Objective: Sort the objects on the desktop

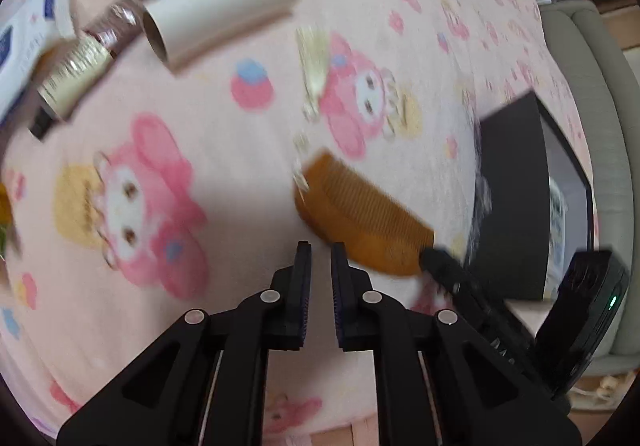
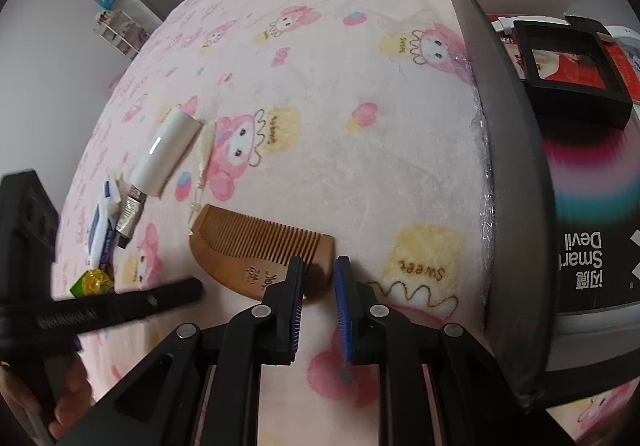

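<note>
Comb (image 2: 256,246) is lying flat on the pink blanket (image 2: 320,105), teeth facing away, just beside the dark box (image 2: 500,149). The right gripper (image 2: 318,260) is clasping the comb's near end between its narrow jaws. The left gripper (image 1: 321,244) is hovering just beside the comb, jaws nearly closed, grasping nothing. A white tube (image 2: 166,153), a gold-capped tube (image 2: 130,213) and a packet (image 2: 100,230) are lying well apart from it.
</note>
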Demonstrator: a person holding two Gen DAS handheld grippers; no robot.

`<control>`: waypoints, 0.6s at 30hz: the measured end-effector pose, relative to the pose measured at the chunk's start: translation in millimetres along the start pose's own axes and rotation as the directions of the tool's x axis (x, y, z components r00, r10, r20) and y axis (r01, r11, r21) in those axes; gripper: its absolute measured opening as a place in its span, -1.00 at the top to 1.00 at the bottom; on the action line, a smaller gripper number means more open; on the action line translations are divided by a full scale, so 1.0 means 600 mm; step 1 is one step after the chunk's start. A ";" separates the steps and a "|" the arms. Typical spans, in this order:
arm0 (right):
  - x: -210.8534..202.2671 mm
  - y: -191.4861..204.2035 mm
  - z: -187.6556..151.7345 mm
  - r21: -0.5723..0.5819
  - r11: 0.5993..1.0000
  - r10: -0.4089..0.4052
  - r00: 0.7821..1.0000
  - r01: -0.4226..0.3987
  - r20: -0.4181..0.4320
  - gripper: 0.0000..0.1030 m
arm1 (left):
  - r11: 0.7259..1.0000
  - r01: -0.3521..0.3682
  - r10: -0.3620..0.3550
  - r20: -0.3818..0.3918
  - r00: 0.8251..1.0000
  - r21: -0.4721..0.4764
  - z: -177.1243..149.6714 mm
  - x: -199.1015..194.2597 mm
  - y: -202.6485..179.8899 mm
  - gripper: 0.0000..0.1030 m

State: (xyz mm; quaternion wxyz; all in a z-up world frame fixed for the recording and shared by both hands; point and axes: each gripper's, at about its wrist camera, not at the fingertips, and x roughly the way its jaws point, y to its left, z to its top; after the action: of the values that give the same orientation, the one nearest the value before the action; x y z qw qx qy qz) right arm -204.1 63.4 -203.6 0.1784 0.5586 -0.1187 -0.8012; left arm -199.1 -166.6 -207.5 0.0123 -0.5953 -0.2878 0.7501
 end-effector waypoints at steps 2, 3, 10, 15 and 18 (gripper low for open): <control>0.007 -0.003 -0.001 0.007 1.000 0.003 1.000 -0.003 -0.004 0.72 | 0.999 0.029 -0.027 0.054 0.998 -0.035 0.020 0.002 0.011 0.55; 0.009 -0.005 0.000 0.013 1.000 0.007 1.000 -0.007 -0.006 0.72 | 0.998 0.036 -0.033 0.070 0.997 -0.046 0.029 0.008 0.014 0.51; 0.014 0.001 -0.004 -0.014 1.000 0.001 1.000 -0.001 -0.007 0.59 | 1.000 0.016 -0.016 0.003 1.000 0.003 0.025 0.055 -0.003 0.50; 0.007 -0.003 -0.008 -0.014 1.000 0.016 1.000 -0.016 -0.017 0.53 | 0.998 -0.039 0.041 -0.034 0.999 0.041 -0.010 0.034 -0.017 0.48; -0.005 -0.004 -0.013 -0.016 1.000 0.023 0.999 -0.024 -0.031 0.53 | 0.999 -0.026 0.028 -0.074 0.997 0.027 -0.038 0.015 -0.016 0.48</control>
State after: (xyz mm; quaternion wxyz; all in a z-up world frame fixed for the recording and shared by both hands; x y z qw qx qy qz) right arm -196.4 66.6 -204.6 0.1942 0.5682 -0.1159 -0.7912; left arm -184.0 -145.8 -214.0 0.0207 -0.6263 -0.2694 0.7312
